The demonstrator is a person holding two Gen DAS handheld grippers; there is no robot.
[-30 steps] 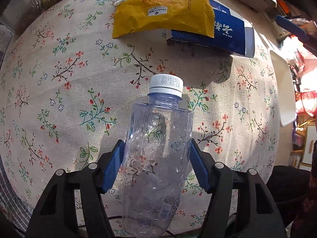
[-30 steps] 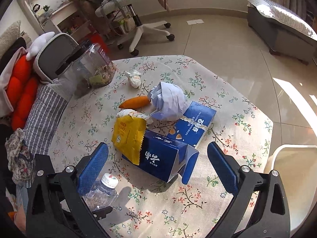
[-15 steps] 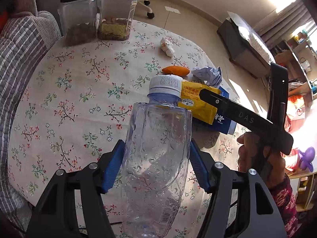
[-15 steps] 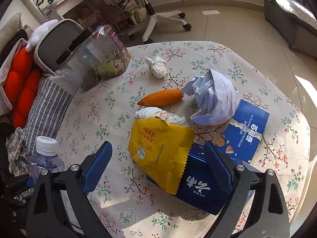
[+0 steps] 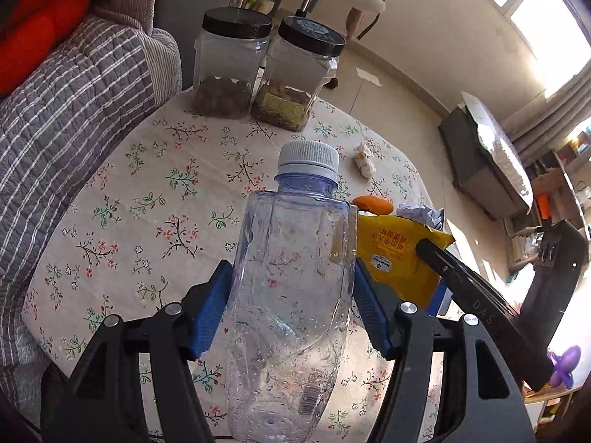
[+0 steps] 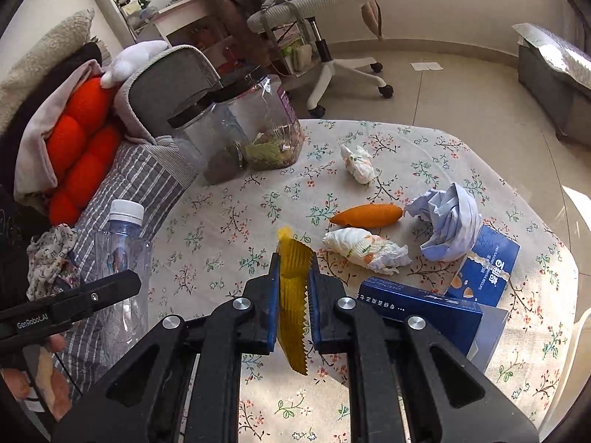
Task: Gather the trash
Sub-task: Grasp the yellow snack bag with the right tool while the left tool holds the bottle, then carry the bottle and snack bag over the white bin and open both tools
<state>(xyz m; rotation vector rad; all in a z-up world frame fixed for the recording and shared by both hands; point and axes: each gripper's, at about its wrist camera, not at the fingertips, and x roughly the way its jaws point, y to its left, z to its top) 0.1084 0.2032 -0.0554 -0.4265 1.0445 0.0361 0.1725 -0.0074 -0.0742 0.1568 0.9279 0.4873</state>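
Note:
My left gripper (image 5: 291,306) is shut on a clear empty plastic bottle (image 5: 291,295) with a white cap, held above the table's near left edge; the bottle also shows in the right wrist view (image 6: 122,258). My right gripper (image 6: 293,295) is shut on a yellow snack wrapper (image 6: 293,295), seen edge-on; the wrapper also shows in the left wrist view (image 5: 399,258). On the floral tablecloth (image 6: 229,229) lie two crumpled printed tissues (image 6: 365,251) (image 6: 358,164), a crumpled pale blue paper (image 6: 450,221) and an orange carrot-like piece (image 6: 369,216).
Two blue boxes (image 6: 421,310) (image 6: 487,262) lie at the right of the table. Two black-lidded clear jars (image 5: 229,66) (image 5: 299,77) stand at the far edge. A grey striped cushion (image 5: 66,110) borders the left side. An office chair (image 6: 317,11) stands beyond.
My right gripper has closed on the yellow wrapper and lifted it off the blue box. My left gripper has carried the bottle up and back toward the table's left edge.

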